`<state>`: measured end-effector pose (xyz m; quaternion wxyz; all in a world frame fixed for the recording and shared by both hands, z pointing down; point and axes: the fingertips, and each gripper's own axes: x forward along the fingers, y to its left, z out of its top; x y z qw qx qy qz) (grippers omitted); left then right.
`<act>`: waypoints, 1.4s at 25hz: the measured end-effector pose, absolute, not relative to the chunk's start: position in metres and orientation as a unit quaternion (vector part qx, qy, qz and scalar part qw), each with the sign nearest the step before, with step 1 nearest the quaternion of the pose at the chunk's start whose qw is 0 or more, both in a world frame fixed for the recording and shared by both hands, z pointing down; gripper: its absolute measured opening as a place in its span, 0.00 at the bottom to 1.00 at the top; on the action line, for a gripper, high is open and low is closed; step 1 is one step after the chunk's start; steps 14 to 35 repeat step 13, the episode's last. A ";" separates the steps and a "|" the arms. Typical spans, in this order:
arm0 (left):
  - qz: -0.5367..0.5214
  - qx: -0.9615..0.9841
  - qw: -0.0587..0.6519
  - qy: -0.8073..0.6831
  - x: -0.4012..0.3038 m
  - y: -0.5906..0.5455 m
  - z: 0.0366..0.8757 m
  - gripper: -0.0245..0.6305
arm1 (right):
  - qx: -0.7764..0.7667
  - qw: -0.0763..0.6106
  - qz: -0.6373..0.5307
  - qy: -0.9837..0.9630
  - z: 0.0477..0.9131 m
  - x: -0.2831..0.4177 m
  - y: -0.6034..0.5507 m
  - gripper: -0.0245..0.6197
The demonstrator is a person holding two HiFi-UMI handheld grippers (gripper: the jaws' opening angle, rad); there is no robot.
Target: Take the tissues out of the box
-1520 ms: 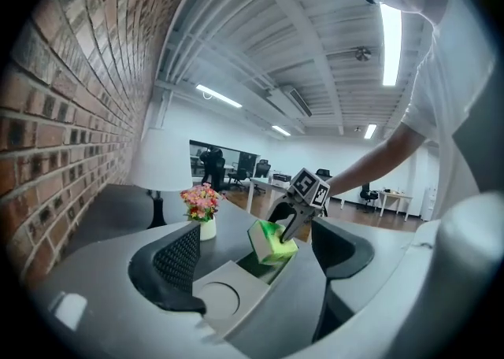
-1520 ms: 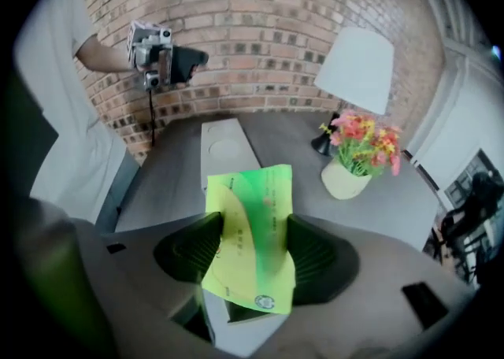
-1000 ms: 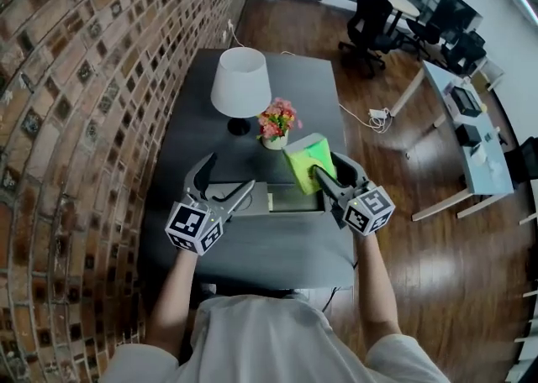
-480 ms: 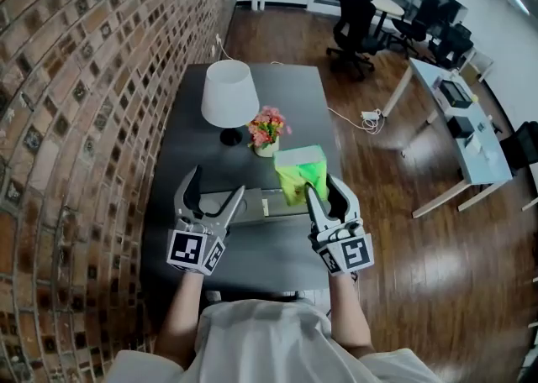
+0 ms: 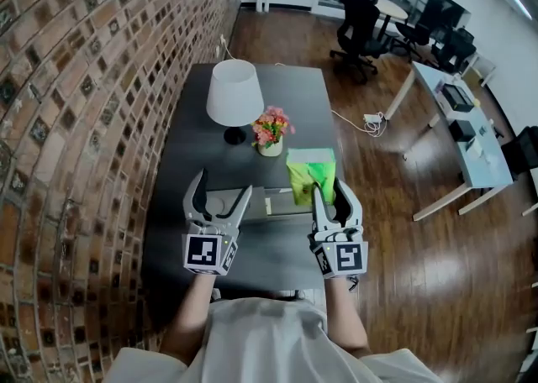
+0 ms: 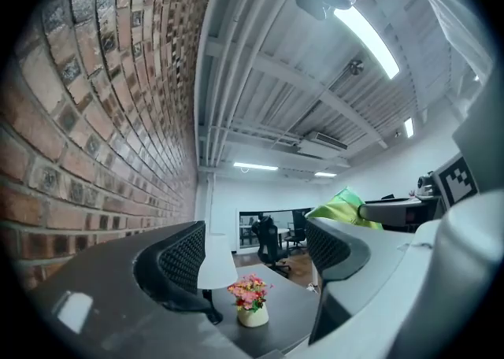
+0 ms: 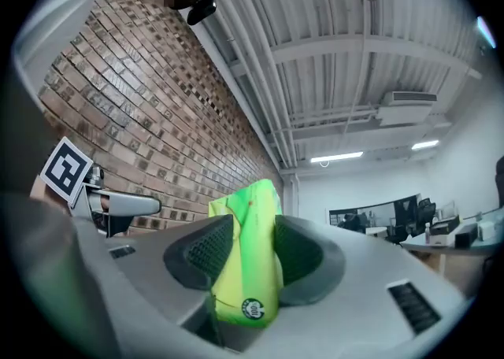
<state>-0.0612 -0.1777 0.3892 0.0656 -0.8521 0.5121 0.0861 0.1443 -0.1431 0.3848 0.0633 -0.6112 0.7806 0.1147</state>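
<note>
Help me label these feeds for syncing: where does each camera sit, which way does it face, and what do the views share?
Head view: on the person's head, facing steeply down at the dark table; both forearms, the left tool and the right tool show.
Left gripper view: on the left tool, looking along its open, empty jaws toward the flowers and lamp.
Right gripper view: on the right tool, facing up past jaws shut on the green tissue pack toward the brick wall.
Shared: the pack appears in all three views.

lower end of green tissue pack hidden inside right claw, print unreadable
</note>
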 end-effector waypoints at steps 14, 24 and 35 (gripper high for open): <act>0.060 -0.835 0.054 0.544 -0.080 -0.186 0.407 0.63 | -0.607 0.061 0.104 0.786 0.385 0.140 -0.149 0.32; 0.060 -0.835 0.054 0.544 -0.080 -0.186 0.407 0.63 | -0.607 0.061 0.104 0.786 0.385 0.140 -0.149 0.32; 0.060 -0.835 0.054 0.544 -0.080 -0.186 0.407 0.63 | -0.607 0.061 0.104 0.786 0.385 0.140 -0.149 0.32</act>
